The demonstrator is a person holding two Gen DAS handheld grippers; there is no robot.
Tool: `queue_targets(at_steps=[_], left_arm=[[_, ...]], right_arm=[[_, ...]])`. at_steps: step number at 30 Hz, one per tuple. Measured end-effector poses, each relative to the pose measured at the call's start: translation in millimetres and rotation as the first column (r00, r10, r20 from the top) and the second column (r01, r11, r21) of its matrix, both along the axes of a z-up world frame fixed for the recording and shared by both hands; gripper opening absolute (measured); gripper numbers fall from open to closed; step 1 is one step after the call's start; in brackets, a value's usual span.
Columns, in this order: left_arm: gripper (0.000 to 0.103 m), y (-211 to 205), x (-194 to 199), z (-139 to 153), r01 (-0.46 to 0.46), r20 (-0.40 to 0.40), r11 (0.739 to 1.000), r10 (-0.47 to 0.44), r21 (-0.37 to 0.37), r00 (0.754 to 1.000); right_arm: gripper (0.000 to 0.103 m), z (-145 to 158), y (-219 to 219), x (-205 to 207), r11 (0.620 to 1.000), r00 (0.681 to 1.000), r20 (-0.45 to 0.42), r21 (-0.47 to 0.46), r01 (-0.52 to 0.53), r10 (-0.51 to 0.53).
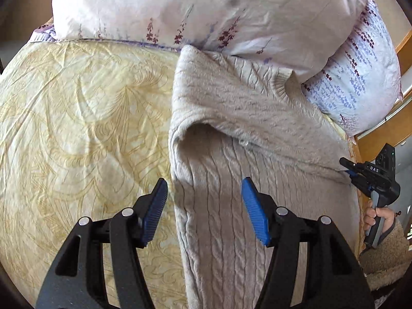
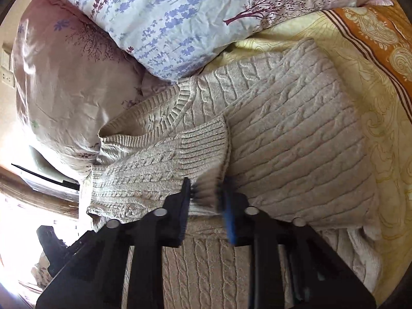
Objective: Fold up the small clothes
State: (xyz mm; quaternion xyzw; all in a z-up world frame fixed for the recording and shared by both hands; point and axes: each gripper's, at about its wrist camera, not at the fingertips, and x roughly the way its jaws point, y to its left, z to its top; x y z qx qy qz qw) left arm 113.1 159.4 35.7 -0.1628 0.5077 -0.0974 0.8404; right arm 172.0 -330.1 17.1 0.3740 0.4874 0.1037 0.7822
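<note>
I see no container here, only the bed [image 1: 77,108] under its yellow patterned sheet. The cable-knit sweater [image 1: 244,128] lies on it, neckline against the floral pillows [image 1: 206,7], one side folded over. My left claw [image 1: 204,206] hangs spread above the sweater's near edge, pinching nothing. My right claw [image 2: 206,195] is pinching the sleeve cuff [image 2: 203,149]. Bare sheet lies open beside the sweater; the orange border [image 2: 381,41] marks the bed's edge.
</note>
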Motion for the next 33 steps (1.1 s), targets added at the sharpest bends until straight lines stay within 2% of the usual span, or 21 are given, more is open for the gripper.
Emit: queue_targets(at_steps=[3, 6, 7, 9, 13, 15, 17, 18, 20, 26, 33], left_arm=[[0.06, -7, -4, -1, 0.021, 0.014, 0.999, -0.022, 0.029, 1.0], [0.059, -6, 0, -1, 0.012, 0.017, 1.0, -0.012, 0.015, 1.0], [0.055, -4, 0, -1, 0.007, 0.018, 1.0, -0.007, 0.012, 1.0], [0.051, -1, 0, -1, 0.001, 0.02, 1.0, -0.002, 0.011, 1.0], [0.05, 1, 0, -1, -0.008, 0.027, 1.0, 0.008, -0.005, 1.0], [0.05, 2, -2, 0, -0.011, 0.025, 1.0, 0.011, -0.008, 1.0], [0.05, 4, -4, 0, -0.014, 0.013, 0.999, 0.014, -0.035, 1.0], [0.052, 5, -8, 0, -0.013, 0.008, 0.998, 0.014, -0.058, 1.0], [0.053, 5, -16, 0, -0.007, 0.002, 0.997, 0.008, -0.082, 1.0], [0.053, 7, -40, -1, 0.015, -0.017, 0.987, -0.018, -0.16, 1.0], [0.053, 13, -70, -1, 0.007, -0.037, 0.973, -0.016, -0.231, 0.999]], right_arm=[[0.009, 22, 3, -2, 0.997, 0.996, 0.083, -0.075, 0.021, -0.015], [0.008, 44, -10, -5, 0.988, 0.984, 0.157, -0.112, 0.107, -0.089], [0.008, 49, -16, -6, 0.981, 0.98, 0.166, -0.137, 0.136, -0.113], [0.008, 44, -27, -6, 0.971, 0.978, 0.143, -0.168, 0.173, -0.15], [0.009, 4, -37, -8, 0.969, 0.986, -0.029, -0.194, 0.155, -0.163], [0.011, 0, -40, -20, 0.97, 0.981, -0.032, -0.16, 0.182, -0.19], [0.027, 10, -47, -34, 0.965, 0.975, -0.008, -0.148, 0.216, -0.22], [0.044, 17, -52, -42, 0.961, 0.972, 0.012, -0.154, 0.232, -0.233], [0.057, 27, -67, -63, 0.947, 0.963, 0.036, -0.177, 0.269, -0.267], [0.056, 12, -106, -125, 0.941, 0.943, -0.045, -0.092, 0.326, -0.331], [0.054, -12, -99, -176, 0.954, 0.952, -0.102, 0.049, 0.296, -0.29]])
